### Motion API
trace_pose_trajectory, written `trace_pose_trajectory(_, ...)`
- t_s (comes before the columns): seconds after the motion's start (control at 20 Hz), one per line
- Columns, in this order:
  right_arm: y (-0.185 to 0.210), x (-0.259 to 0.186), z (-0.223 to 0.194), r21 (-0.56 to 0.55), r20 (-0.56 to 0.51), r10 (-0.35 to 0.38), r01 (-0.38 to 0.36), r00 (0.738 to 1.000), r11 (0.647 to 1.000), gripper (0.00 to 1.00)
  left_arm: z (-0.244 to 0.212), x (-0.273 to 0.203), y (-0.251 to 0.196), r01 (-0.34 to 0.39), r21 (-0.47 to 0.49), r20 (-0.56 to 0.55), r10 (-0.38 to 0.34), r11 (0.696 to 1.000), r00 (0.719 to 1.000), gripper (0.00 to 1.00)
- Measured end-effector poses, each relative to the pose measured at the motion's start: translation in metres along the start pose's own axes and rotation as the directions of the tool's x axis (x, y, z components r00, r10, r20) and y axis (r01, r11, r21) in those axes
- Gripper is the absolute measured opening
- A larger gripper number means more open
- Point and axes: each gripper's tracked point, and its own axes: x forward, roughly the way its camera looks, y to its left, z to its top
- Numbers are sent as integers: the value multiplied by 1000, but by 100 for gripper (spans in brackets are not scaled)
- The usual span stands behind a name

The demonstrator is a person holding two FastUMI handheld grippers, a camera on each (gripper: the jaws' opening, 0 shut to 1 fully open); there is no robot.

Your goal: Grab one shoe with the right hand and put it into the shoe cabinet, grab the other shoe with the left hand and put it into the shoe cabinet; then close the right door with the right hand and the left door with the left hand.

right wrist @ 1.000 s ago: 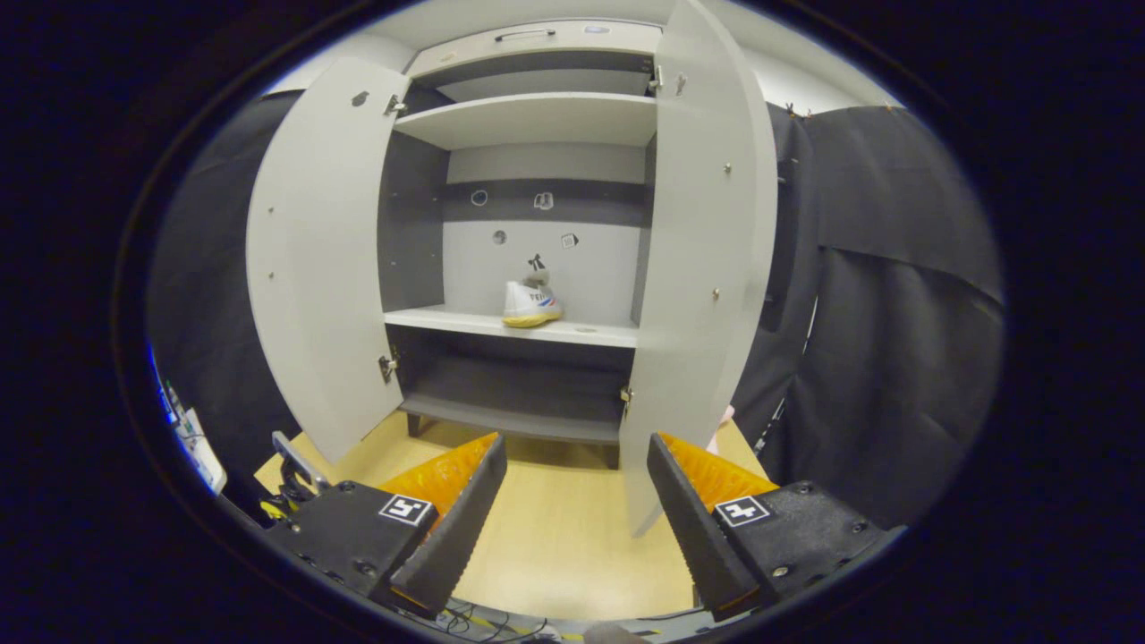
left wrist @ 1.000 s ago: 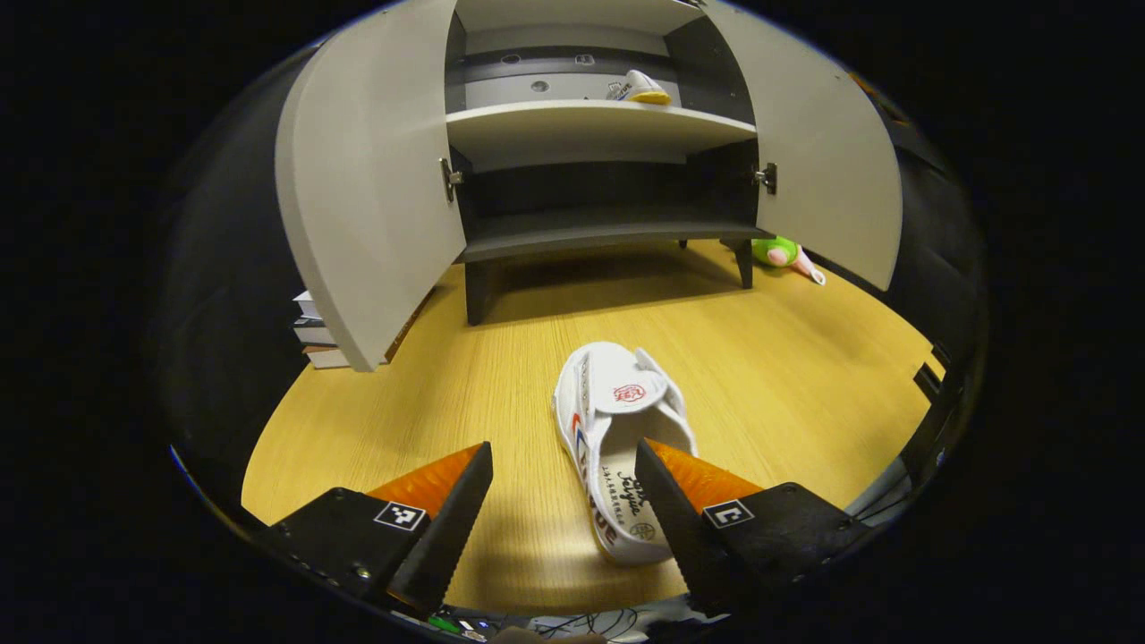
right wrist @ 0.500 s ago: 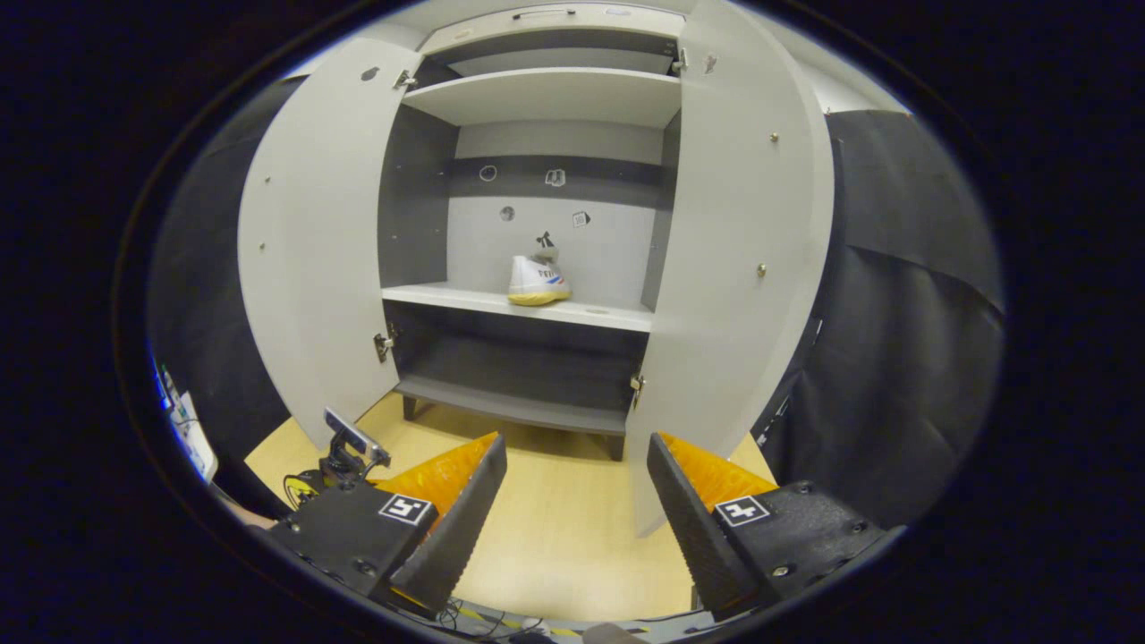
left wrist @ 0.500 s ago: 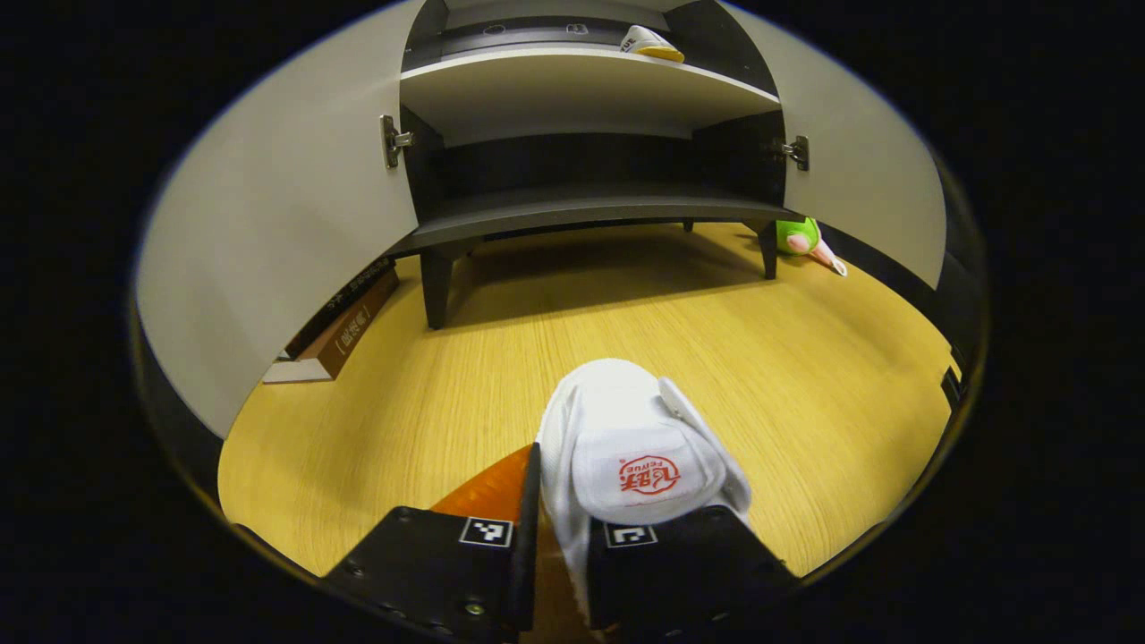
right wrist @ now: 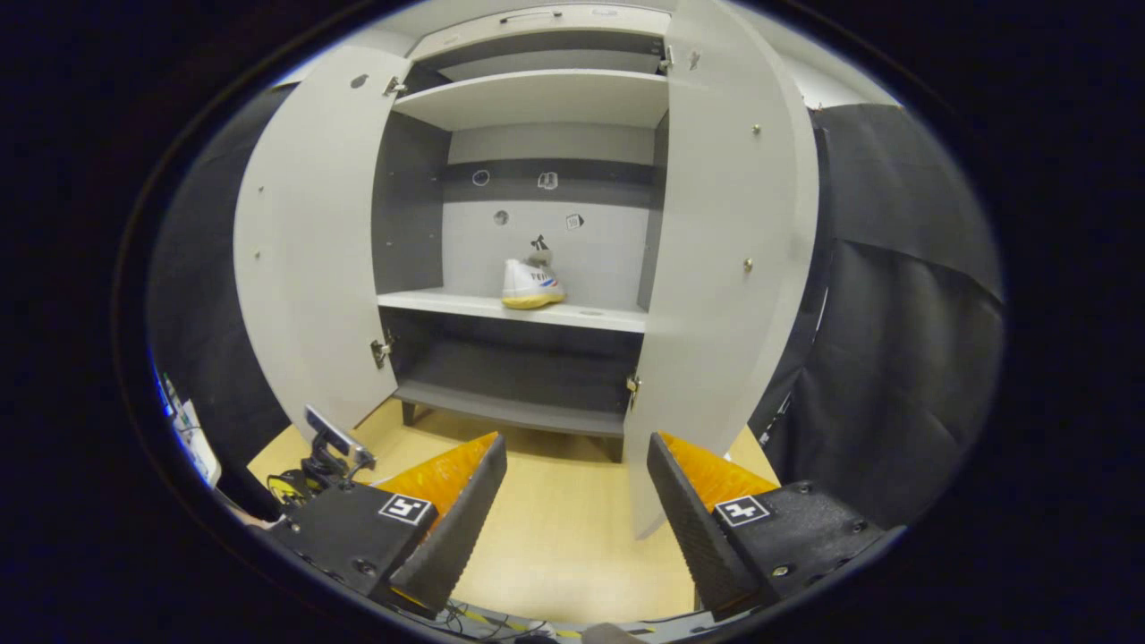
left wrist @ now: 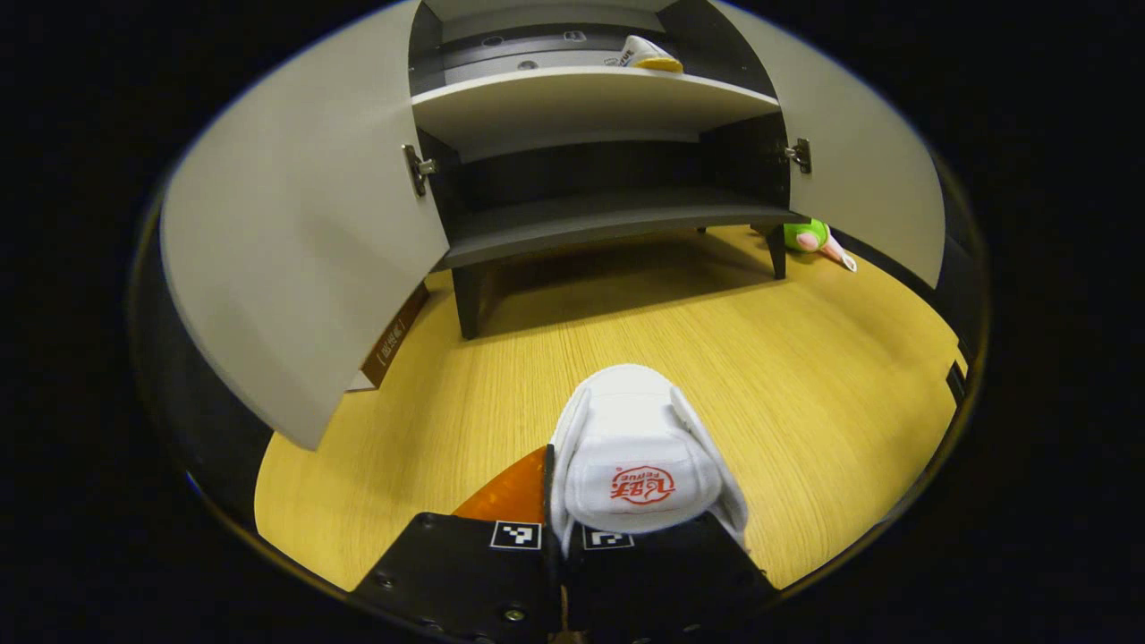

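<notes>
Presently two shoes are counted: one white shoe [left wrist: 640, 456] clamped between the left gripper [left wrist: 562, 546] jaws, one shelved shoe [right wrist: 531, 284] in the cabinet [right wrist: 537, 313] ahead of the right gripper [right wrist: 572, 501], whose jaws stand apart. Two doors hang open. Since a second ago, the left jaws have closed on the shoe.

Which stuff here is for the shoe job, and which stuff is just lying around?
For the job:
- white shoe, gripped by the left gripper
- other shoe, on the cabinet shelf
- shoe cabinet with left door and right door, both open
- right gripper, open

Just lying about:
- green toy
- book behind the left door
</notes>
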Motion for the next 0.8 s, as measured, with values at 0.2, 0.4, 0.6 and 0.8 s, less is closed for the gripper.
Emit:
trace_pose_trajectory(0.2, -1, -6, 16, 28, 43, 5, -6, 999, 1000, 100, 50, -66, 16, -27, -46, 86, 31, 999, 996, 12)
trace_pose_trajectory(0.4, 2, -11, 31, 44, 78, 23, -26, 997, 999, 100, 104, -134, 39, -73, -109, 186, 92, 991, 978, 12)
trace_pose_trajectory(0.6, 9, -11, 44, 40, 108, 55, -59, 993, 997, 100, 160, -187, 56, -121, -151, 248, 157, 981, 956, 11)
trace_pose_trajectory(0.8, 20, -10, 54, 33, 129, 97, -102, 987, 994, 100, 226, -182, 70, -147, -166, 315, 194, 975, 929, 12)
